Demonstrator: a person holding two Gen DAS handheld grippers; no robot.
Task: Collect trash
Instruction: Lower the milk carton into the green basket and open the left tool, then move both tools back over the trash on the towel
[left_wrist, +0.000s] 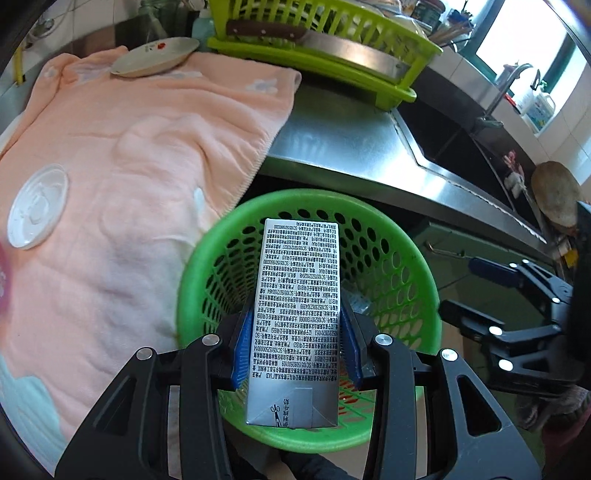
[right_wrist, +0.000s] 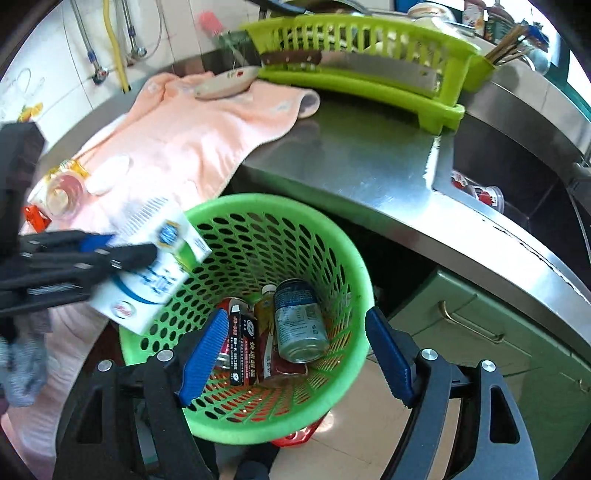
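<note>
Release is best made once the left gripper (left_wrist: 295, 343), clamped on the milk carton (left_wrist: 297, 314), centres over the green basket (left_wrist: 207, 258); the right gripper (right_wrist: 295, 354) hangs wide, empty, lower frame.

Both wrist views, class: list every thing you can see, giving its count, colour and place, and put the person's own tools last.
milk carton: one, white and silver, held over the basket
basket: one, green, perforated, below the counter edge
can: one, blue-labelled, in the basket
small bottle: one, yellowish, in the basket
dark box: one, black and red, in the basket
towel: one, peach, on the counter
plastic lid: one, clear white, on the towel
plate: one, cream, at the towel's far edge
dish rack: one, lime, on the counter
cleaver: one, across the rack
sink: one, steel
left hand-held gripper: shut on carton
right hand-held gripper: open
</note>
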